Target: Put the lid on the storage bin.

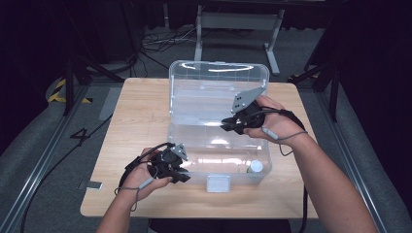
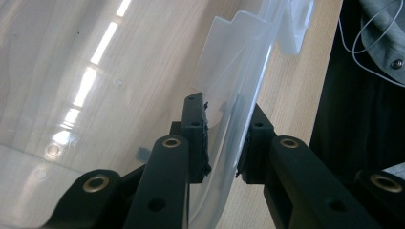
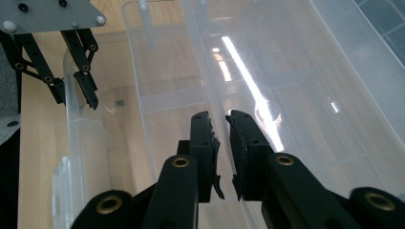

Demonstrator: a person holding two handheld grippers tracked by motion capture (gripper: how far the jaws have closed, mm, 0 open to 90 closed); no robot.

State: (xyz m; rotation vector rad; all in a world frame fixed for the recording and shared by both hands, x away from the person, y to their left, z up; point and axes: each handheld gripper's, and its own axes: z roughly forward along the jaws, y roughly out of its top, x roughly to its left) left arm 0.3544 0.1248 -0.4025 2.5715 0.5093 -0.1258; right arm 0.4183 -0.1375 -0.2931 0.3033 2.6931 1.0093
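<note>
While apparently empty, box (image 1: 218, 92) gleams transparent.

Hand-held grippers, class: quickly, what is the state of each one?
Left hand-held gripper: jaws either side of the clear box's front wall.
Right hand-held gripper: nearly shut, over the box's back wall.

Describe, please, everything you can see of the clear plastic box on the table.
The clear plastic box is a see-through lidded bin, open, its lid raised behind. It rests on the wooden table. A latch is at its front. The left hand-held gripper straddles its near rim; the right hand-held gripper reaches inside. A white-capped item lies within.
</note>
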